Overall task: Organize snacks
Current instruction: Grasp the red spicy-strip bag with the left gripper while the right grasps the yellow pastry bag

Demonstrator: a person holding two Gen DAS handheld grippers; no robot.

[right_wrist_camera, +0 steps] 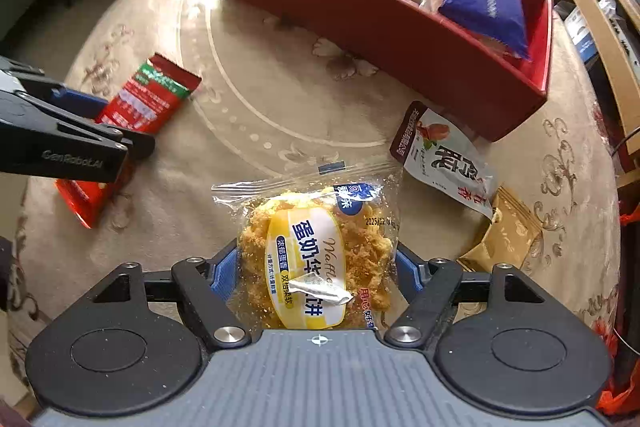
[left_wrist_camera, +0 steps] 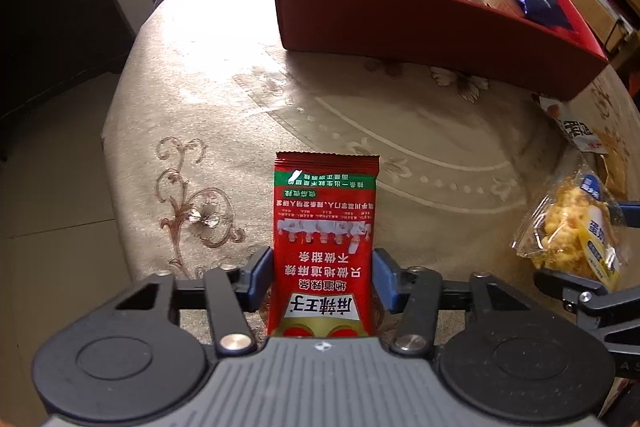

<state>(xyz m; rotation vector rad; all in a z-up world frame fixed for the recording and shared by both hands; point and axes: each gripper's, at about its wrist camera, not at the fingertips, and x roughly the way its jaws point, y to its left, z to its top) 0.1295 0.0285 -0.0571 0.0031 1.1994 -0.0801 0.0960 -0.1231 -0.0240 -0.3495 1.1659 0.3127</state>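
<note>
Left wrist view: my left tool (left_wrist_camera: 324, 279) pinches red spicy-strip packet (left_wrist_camera: 325, 239) | right tool (right_wrist_camera: 318, 271) clamps yellow waffle pack (right_wrist_camera: 316, 255) | red box (right_wrist_camera: 384, 27) holds three snacks | two packets remain on worktop (right_wrist_camera: 256, 99)

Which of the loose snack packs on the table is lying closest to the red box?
The white pouch with the dark red top edge, just below the red box's near right corner. The waffle pack, the red spicy strip packet and the tan packet all lie farther off.
</note>
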